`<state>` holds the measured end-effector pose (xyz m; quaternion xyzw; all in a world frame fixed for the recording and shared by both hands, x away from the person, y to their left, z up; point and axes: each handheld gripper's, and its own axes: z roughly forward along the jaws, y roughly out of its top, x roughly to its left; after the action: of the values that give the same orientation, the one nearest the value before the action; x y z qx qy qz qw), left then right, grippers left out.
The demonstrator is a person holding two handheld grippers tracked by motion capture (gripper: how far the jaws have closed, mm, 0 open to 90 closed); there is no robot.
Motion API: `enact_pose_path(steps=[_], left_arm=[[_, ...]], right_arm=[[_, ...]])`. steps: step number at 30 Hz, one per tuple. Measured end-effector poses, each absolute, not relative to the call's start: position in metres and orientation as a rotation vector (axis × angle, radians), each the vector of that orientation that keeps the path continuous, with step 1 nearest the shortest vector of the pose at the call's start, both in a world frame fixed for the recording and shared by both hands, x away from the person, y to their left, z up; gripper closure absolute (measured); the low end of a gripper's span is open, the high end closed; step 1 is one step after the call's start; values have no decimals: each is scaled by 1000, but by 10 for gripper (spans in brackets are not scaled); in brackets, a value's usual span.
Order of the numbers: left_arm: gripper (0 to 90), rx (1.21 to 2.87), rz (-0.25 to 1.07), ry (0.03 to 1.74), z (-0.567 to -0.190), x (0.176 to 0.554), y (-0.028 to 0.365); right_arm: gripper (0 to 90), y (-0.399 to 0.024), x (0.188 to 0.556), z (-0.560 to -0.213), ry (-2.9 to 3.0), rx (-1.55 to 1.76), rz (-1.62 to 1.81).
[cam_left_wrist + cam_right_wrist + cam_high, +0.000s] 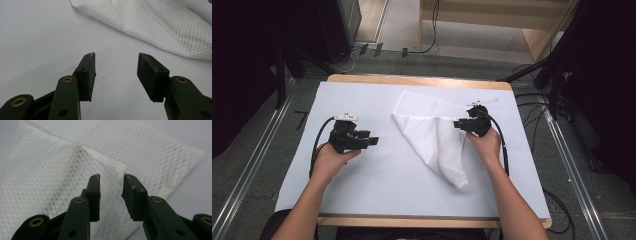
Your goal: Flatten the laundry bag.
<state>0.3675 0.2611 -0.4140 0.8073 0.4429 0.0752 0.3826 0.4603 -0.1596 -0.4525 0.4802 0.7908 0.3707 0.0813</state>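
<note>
A white mesh-patterned cloth (432,135) lies folded into a rough triangle on the white table cover (362,185), its point toward the front. My right gripper (458,124) hovers at the cloth's right edge. In the right gripper view its jaws (112,177) stand apart over a folded corner of the cloth (50,170), with nothing pinched between them. My left gripper (373,141) is held left of the cloth, over bare cover and pointing toward it. Its jaws (116,56) are wide apart and empty, with the cloth's edge (162,25) lying beyond them.
The table's wooden rim (422,80) shows at the far and near sides. A black cable (316,145) trails from each gripper. Metal floor rails (252,170) run along both sides, and a wooden frame (537,35) stands behind the table.
</note>
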Motion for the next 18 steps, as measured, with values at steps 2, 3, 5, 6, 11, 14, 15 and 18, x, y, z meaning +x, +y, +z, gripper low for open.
enact_pose_path(steps=[2, 3, 5, 6, 11, 14, 15, 18], left_arm=[[495, 2057, 190, 1136, -414, 369, 262], [494, 2054, 192, 1138, -414, 369, 263], [494, 2053, 197, 1139, -414, 369, 264], [493, 2048, 199, 1142, -415, 369, 264], [492, 2039, 202, 1154, -416, 370, 267], [491, 2037, 203, 1161, -416, 371, 268], [490, 2037, 202, 1161, -416, 371, 269], [491, 2036, 205, 1160, -416, 371, 269]], right_arm=[[691, -156, 461, -456, 2379, 1432, 1091], [690, -155, 461, -458, 2382, 1439, 1081], [699, -152, 463, -461, 2391, 1439, 1064], [706, -152, 464, -463, 2394, 1439, 1058], [838, -144, 464, -467, 2416, 1407, 1023], [900, -140, 464, -467, 2432, 1380, 1020], [900, -138, 464, -467, 2432, 1380, 1018], [900, -136, 463, -465, 2438, 1373, 1026]])
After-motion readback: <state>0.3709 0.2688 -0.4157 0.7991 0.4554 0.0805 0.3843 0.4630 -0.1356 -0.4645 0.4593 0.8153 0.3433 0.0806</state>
